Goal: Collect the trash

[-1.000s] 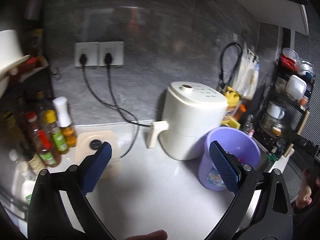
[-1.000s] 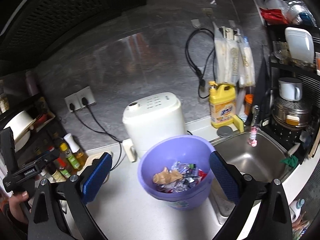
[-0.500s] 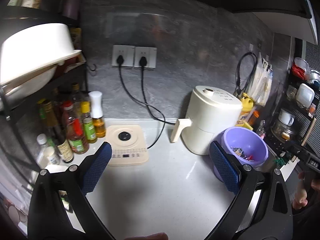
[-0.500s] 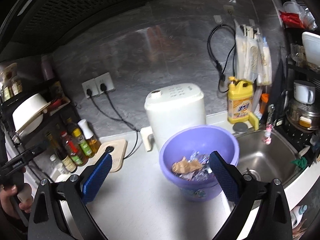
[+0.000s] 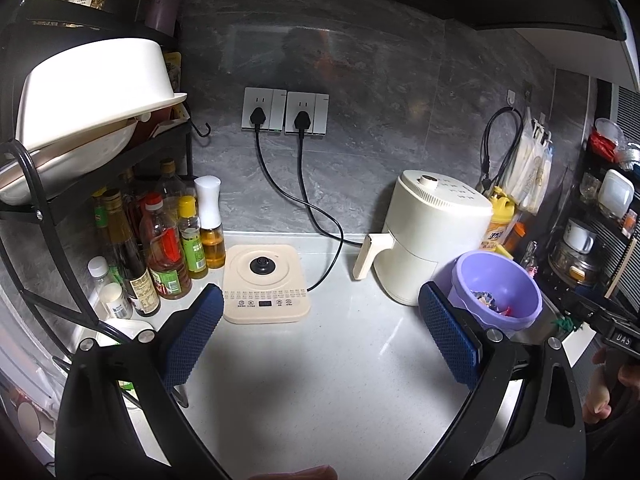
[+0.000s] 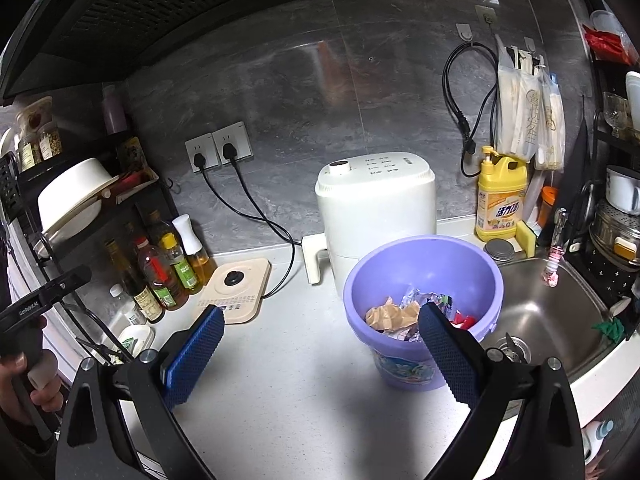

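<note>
I see the trash [image 6: 404,314], crumpled brown paper and shiny wrappers, heaped in the lilac bucket [image 6: 424,256] at the bench's [image 6: 304,392] sink-side edge, beside the white appliance [image 6: 374,208]. My left hand-held gripper [image 5: 320,338] and right hand-held gripper [image 6: 320,354] both gape wide, empty.

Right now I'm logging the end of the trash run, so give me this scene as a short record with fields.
setting: kitchen counter beside a steel sink
bin: purple bucket upright on the counter, next to the sink
bin contents: crumpled brown paper and foil wrappers
loose trash on counter: none visible
left gripper: open, empty
right gripper: open, empty
behind bin: white air fryer
</note>
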